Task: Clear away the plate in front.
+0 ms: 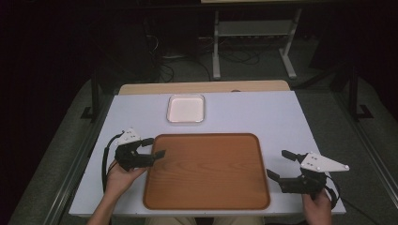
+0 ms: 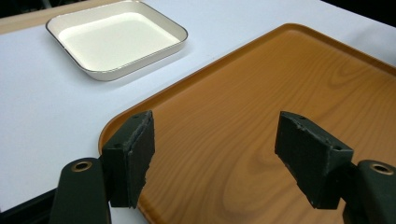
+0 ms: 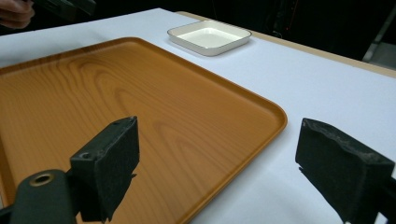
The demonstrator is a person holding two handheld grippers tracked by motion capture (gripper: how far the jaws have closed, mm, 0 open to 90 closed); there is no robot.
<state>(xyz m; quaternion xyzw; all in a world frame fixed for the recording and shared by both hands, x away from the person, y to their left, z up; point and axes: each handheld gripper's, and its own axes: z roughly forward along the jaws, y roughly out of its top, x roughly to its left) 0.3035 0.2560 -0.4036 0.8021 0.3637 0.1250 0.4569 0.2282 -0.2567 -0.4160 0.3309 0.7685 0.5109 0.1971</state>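
Wooden tray [image 1: 206, 171] lies between both grippers, long axis across the worktop [image 1: 263, 112] — left gripper [image 1: 152, 147] nearer, over its corner; right gripper [image 1: 280, 165] just beside. Fingers wide open, empty.

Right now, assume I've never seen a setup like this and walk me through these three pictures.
A person sits at a white table and holds a hand tool in each hand; each tool ends in two black jaws.

The high view looks down from above the person. The left gripper is at the left edge of a wooden tray, and the right gripper is just off the tray's right edge.

The other two pictures come from cameras riding on the tools, looking along their own jaws. Both pairs of jaws stand wide apart and hold nothing.

The tray lies in front of the person with nothing on it. Beyond it sits an empty white square dish.
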